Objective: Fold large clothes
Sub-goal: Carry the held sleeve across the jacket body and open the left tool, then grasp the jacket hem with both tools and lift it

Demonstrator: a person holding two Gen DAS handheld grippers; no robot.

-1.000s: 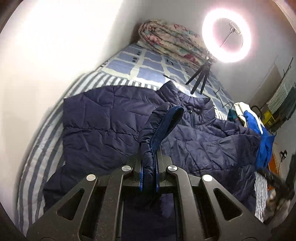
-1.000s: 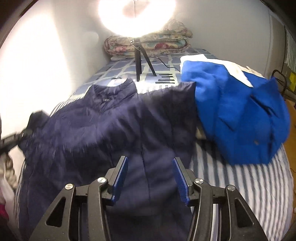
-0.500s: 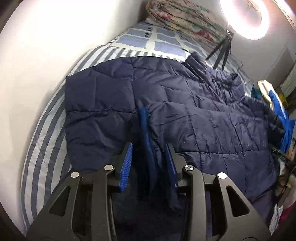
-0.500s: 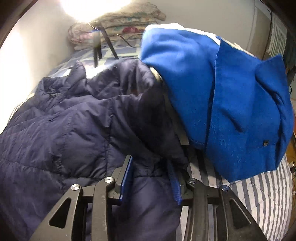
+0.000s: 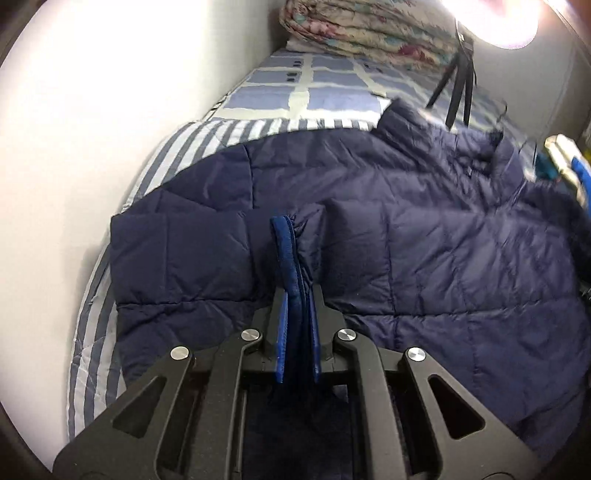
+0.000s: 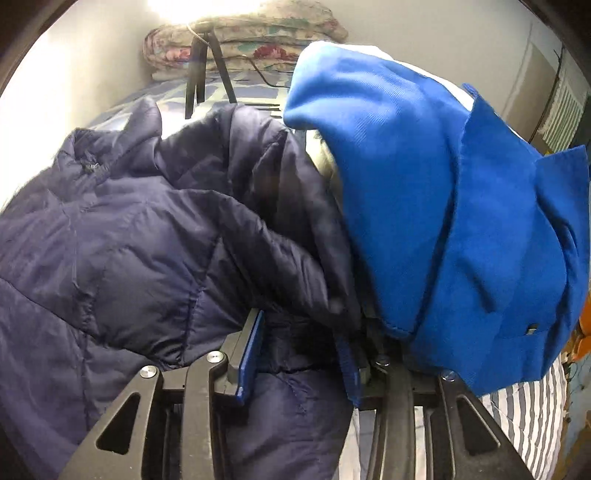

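Observation:
A large navy quilted puffer jacket (image 5: pixel 424 236) lies spread on the striped bed, collar toward the far end. My left gripper (image 5: pixel 297 295) is shut on the jacket's blue-lined cuff (image 5: pixel 286 251), low over the fabric. In the right wrist view the jacket (image 6: pixel 129 236) bulges up on the left. My right gripper (image 6: pixel 301 332) has its fingers apart around a thick fold of the jacket's right sleeve; the fingertips are buried in fabric.
A bright blue garment (image 6: pixel 443 206) is piled against the right gripper and over the jacket's right edge. A ring light tripod (image 5: pixel 458 88) stands on the bed beyond the collar. A folded floral quilt (image 5: pixel 369 33) lies at the far end. The wall (image 5: pixel 110 92) runs along the left.
The left gripper opened after laying the sleeve down, then closed again on the cuff. The right gripper moved forward and down into the jacket's right sleeve beside the blue garment.

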